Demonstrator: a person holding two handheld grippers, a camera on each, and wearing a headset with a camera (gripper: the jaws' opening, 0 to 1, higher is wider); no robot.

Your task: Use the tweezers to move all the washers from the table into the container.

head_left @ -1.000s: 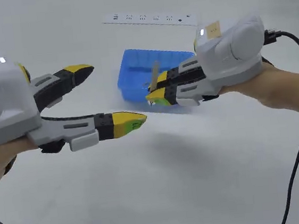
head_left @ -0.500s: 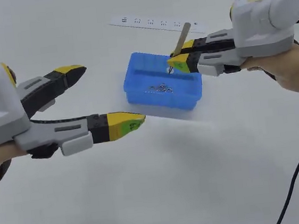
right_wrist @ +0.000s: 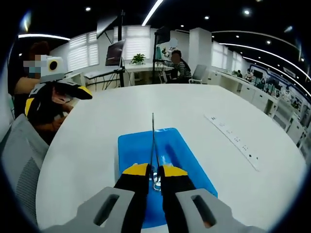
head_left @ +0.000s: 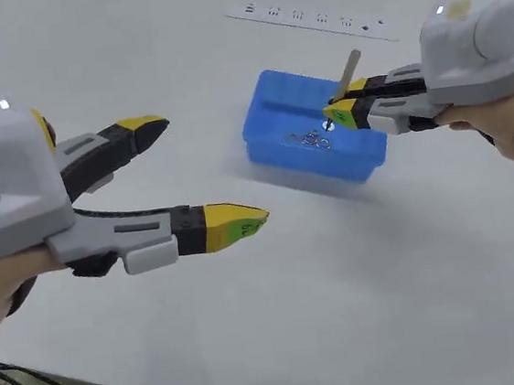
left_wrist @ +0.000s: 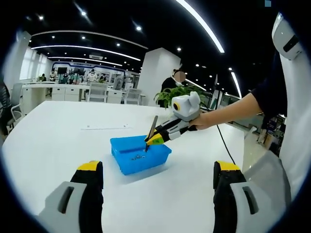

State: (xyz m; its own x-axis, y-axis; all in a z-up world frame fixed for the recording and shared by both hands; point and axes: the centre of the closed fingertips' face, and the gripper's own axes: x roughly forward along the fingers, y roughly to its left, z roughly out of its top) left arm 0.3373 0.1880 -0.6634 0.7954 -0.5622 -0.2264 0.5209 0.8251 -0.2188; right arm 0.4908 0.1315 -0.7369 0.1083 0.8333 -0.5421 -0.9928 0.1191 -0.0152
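The right tool [head_left: 339, 115] is clamped on the tweezers [head_left: 349, 66], jaws pinched tight around them, and it hangs right over the blue container [head_left: 319, 156]. The tweezers cross the tool at a slant. Their blunt end sticks up behind the tips, and their points dip down in front, toward the container floor. Just below and ahead of those points, a little cluster of washers [head_left: 309, 139] lies inside the container. In the right gripper view the tweezers [right_wrist: 152, 141] show as a thin line rising from between the jaws, across the container [right_wrist: 182, 150]. Over to the left tool [head_left: 211, 172]: jaws spread wide, nothing between them. It hovers above bare desk [head_left: 340, 285], well apart from the container and pointing toward it. A power strip [head_left: 312, 17] lies on the desk beyond the right tool.
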